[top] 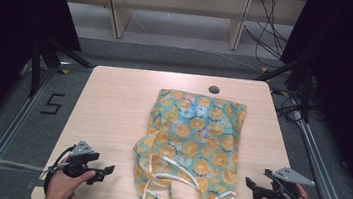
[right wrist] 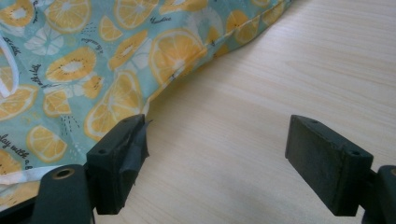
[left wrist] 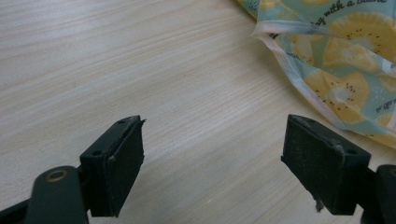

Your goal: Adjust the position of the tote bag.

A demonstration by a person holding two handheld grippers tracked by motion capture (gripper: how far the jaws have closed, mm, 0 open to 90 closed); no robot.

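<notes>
Both my left hand-held gripper [top: 107, 170] and right hand-held gripper [top: 250, 184] gape empty beside the rumpled citrus-print bag [top: 194, 147], so nothing's started.

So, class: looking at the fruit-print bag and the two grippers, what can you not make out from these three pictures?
- Bag: its near edge is cut off by the bottom of the high view.
- Printed wording on the bag: cut by the frame edges in both gripper views, too small in the high view.
- The bag's contents, if any: hidden by the fabric.
- Left gripper and right gripper: the person's forearms are cut off by the bottom edge in the high view.
</notes>
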